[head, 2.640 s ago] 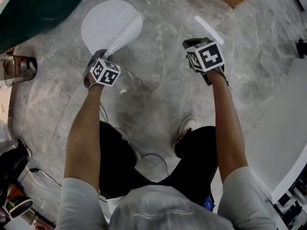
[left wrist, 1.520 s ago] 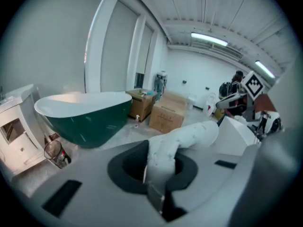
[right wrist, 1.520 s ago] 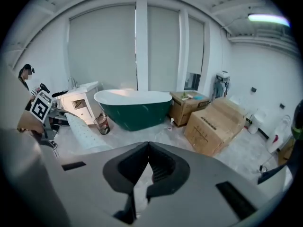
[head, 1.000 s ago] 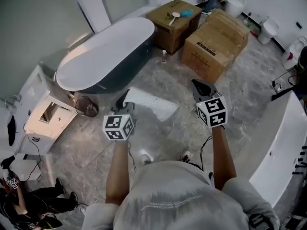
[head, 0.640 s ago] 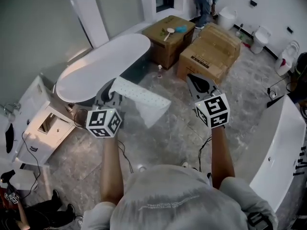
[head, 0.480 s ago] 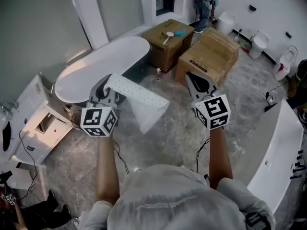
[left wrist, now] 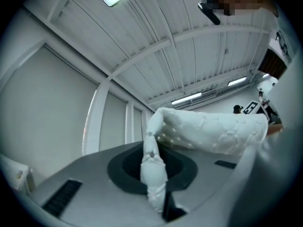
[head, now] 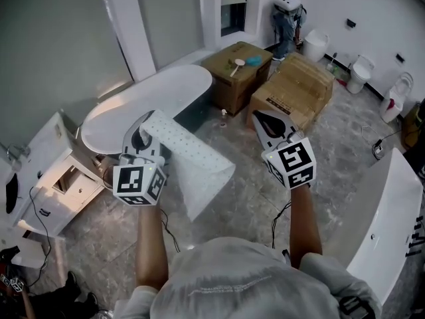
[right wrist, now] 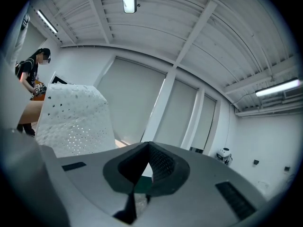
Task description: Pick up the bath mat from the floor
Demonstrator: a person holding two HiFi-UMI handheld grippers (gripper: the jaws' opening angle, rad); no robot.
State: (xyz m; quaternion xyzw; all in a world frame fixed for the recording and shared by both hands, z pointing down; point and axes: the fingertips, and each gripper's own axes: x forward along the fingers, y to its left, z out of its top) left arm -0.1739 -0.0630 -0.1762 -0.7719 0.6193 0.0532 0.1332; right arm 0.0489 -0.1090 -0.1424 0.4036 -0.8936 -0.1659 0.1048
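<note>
The white perforated bath mat hangs in the air off the floor, folded over and drooping to the right of my left gripper. That gripper is shut on one edge of the mat. In the left gripper view the pinched mat edge runs between the jaws and the rest of it spreads right. My right gripper is held up at the same height, apart from the mat, shut and empty. In the right gripper view the mat shows at the left, beyond the jaws.
A freestanding bathtub stands ahead, with two cardboard boxes behind it. A white cabinet is at the left, another white tub rim at the right. Toilets and a person are at the back.
The mat, earlier flat on the floor with my left gripper on its edge, is now lifted clear. The left gripper rose and swung left with it; the right one stayed shut and empty.
</note>
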